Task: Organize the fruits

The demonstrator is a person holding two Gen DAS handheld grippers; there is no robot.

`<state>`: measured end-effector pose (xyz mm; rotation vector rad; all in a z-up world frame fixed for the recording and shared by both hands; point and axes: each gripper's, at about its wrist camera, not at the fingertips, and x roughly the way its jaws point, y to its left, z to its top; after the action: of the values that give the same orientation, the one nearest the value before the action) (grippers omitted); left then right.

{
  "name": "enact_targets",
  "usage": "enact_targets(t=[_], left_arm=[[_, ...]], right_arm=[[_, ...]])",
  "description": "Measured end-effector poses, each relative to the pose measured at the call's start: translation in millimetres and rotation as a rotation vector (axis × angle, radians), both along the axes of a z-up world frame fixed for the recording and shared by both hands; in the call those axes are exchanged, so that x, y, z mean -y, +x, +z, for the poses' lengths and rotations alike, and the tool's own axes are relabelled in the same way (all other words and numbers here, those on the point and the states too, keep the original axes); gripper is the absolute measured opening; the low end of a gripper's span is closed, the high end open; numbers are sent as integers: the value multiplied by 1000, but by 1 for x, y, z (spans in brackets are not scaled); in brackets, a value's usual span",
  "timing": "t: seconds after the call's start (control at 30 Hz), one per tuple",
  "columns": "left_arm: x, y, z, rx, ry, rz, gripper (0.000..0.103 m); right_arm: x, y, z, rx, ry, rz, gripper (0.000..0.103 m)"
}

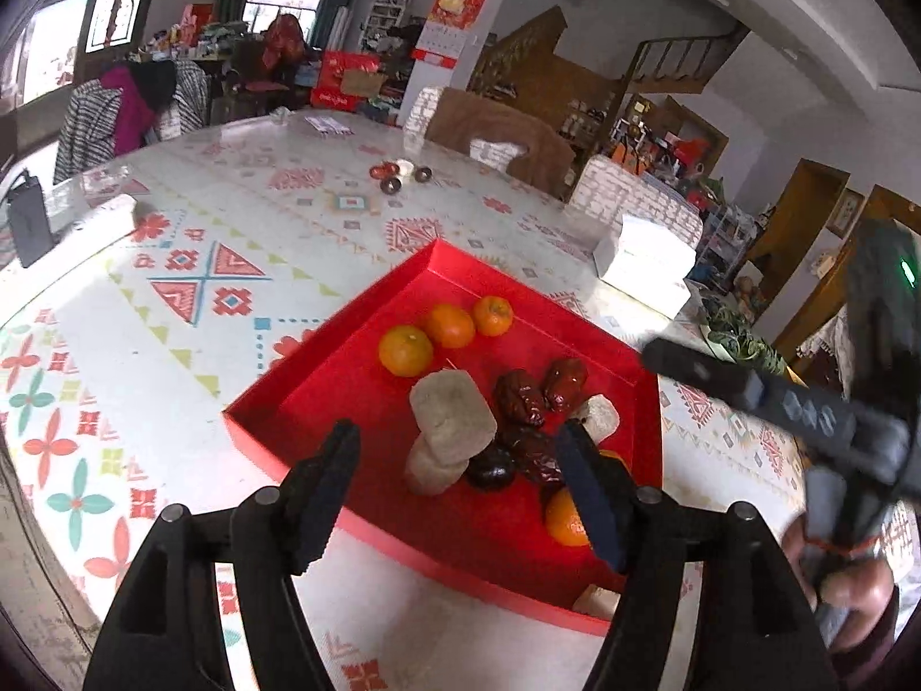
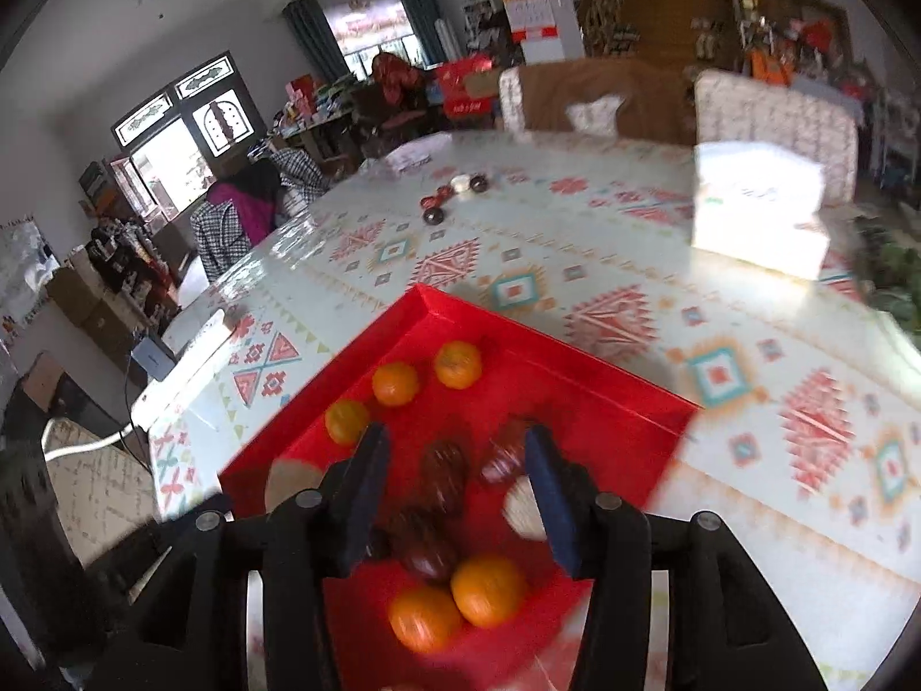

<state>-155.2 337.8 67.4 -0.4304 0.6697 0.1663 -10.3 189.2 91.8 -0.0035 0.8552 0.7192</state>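
Note:
A red tray [image 1: 345, 340] [image 2: 575, 363] sits on the patterned table. It holds several oranges [image 1: 405, 350] [image 2: 457, 364], dark red dates [image 1: 518, 397] [image 2: 443, 466] and beige cakes [image 1: 452, 412] [image 2: 524, 507]. My left gripper [image 1: 456, 429] hovers open over the tray's near side, with two stacked beige cakes below its gap and no pad touching them. One orange [image 1: 567, 518] is half hidden behind its right finger. My right gripper [image 2: 456, 435] is open above the dates, gripping nothing, and two oranges [image 2: 488, 588] lie close beneath it. The right wrist view is blurred.
A white box [image 1: 644, 265] [image 2: 754, 201] stands on the table beyond the tray's right side. Small round items [image 1: 400, 173] [image 2: 455, 190] lie far back. A dark device [image 1: 26, 224] sits at the left edge. Chairs ring the far side. A hand [image 1: 852, 581] holds the other gripper at the right.

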Motion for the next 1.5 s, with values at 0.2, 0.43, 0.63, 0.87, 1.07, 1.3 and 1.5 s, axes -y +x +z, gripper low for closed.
enact_targets(t=[0.2,0.43,0.63,0.87,1.07,1.3,1.5], left_arm=[[-11,-23,10,19,12,115,70],[43,-45,42,94,334,213,85],[108,-81,77,342,578,308,103],[125,-76,75,306,511,272,103],[123,-66,59,183,417,248,103],[128,-64,50,159,415,213,103],[126,-58,42,127,413,209,103]], right_arm=[[36,-37,5,60,-16,-36,56],[70,-68,-1,68,18,-71,64],[94,-97,-8,114,13,-127,68],[106,-124,-18,156,-26,-137,74],[108,-137,-29,159,-69,-139,76],[102,-149,-31,202,-103,-138,78],[94,-152,-34,216,-124,-127,82]])
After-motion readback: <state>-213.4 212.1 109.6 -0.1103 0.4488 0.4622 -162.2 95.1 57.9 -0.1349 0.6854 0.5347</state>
